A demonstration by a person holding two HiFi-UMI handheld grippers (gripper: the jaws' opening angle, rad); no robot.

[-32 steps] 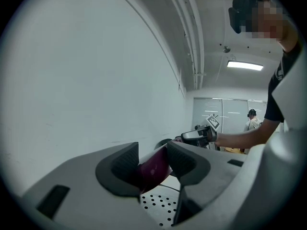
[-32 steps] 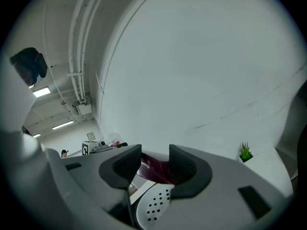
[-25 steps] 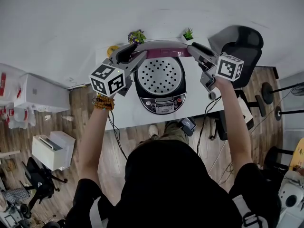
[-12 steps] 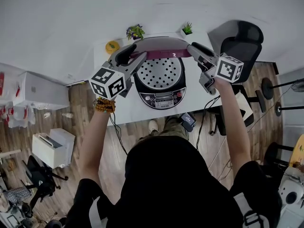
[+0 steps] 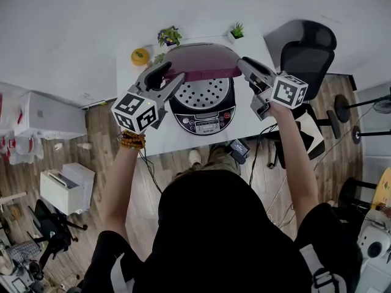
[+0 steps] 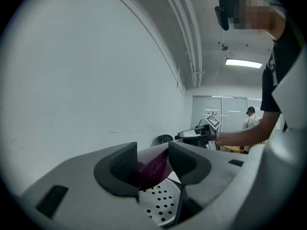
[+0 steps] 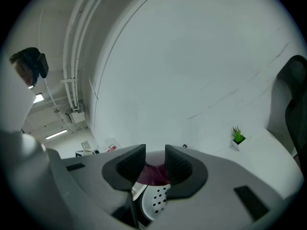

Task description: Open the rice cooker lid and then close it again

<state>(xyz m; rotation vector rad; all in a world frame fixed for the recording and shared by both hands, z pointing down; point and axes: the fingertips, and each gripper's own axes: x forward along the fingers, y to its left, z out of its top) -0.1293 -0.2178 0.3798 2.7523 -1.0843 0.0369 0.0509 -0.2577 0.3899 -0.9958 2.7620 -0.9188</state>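
Note:
A rice cooker (image 5: 204, 124) stands on the white table (image 5: 244, 127) with its maroon lid (image 5: 201, 60) raised partway over the perforated inner plate (image 5: 204, 93). My left gripper (image 5: 171, 74) grips the lid's left edge. In the left gripper view the lid (image 6: 153, 169) fills the gap between that gripper's (image 6: 152, 159) pads. My right gripper (image 5: 244, 64) is at the lid's right edge. Its jaws are closing, and in the right gripper view the lid (image 7: 153, 175) lies low between this gripper's (image 7: 154, 162) pads, with wall showing above it.
Two small potted plants (image 5: 170, 36) (image 5: 235, 30) and an orange object (image 5: 140, 56) sit along the table's far edge by the wall. A black office chair (image 5: 308, 54) stands to the right. White cabinets (image 5: 55, 118) are on the left. Another person (image 6: 251, 119) stands far off.
The lid has swung down toward the cooker, covering more of the perforated plate. Both grippers have come down and nearer with it, staying at its edges.

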